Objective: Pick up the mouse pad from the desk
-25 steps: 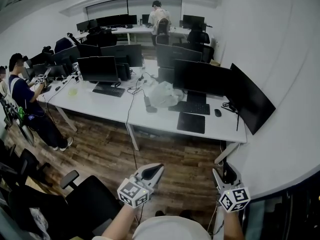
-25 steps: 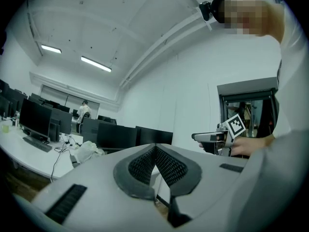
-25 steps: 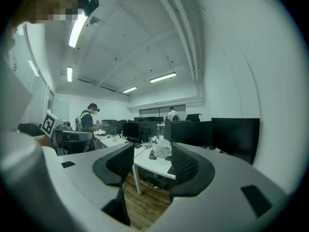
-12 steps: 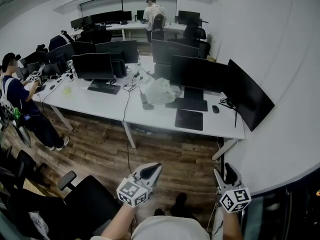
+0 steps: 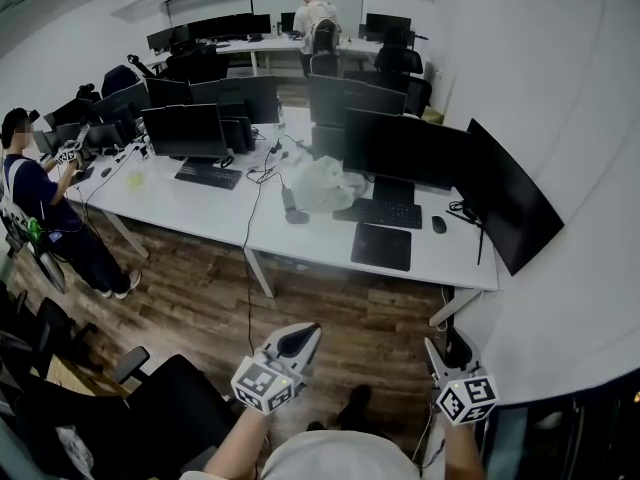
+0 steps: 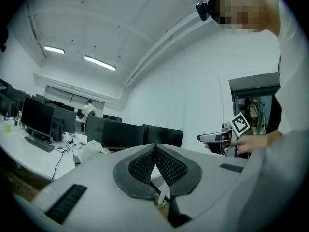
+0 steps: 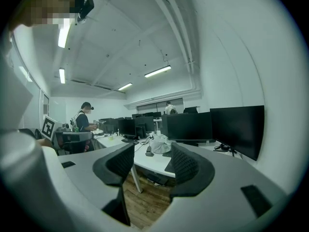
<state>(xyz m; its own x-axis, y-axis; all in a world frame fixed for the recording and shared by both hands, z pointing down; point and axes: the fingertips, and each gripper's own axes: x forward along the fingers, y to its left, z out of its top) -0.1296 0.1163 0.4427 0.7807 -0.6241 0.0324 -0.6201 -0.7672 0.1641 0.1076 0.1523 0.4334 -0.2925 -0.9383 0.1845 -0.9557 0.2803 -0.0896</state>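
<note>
The mouse pad is a dark rectangle lying flat near the front edge of the white desk, in front of a black keyboard. Both grippers hang in the air well short of the desk, over the wooden floor, and point towards it. My left gripper is shut, its ribbed pads meeting with nothing between them. My right gripper is open and empty, and in the right gripper view the desk shows through the gap between its jaws.
Black monitors stand along the desk, with a mouse and a white plastic bag. A black office chair is at my lower left. A person sits at the left desk and another stands at the back. A white wall runs along the right.
The person holding the grippers has stepped forward, and a shoe now shows at the bottom of the head view. Both grippers keep their places in that view, with jaws unchanged.
</note>
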